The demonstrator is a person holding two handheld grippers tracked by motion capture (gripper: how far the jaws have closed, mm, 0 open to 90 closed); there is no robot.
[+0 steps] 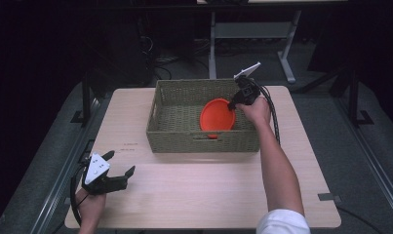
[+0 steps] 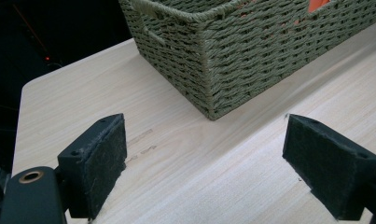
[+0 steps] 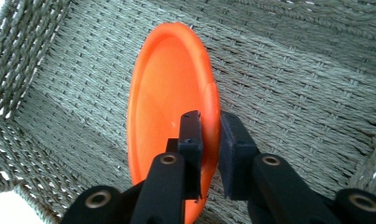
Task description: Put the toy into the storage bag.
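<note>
Inside the basket [image 1: 179,131], the right gripper [image 1: 231,104] clamps the orange plate's [image 1: 216,117] rim (standing tilted on edge).

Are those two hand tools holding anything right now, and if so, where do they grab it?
The right tool pinches the orange plate by its rim, inside the woven basket. The left tool is open over the table, holding nothing.
</note>
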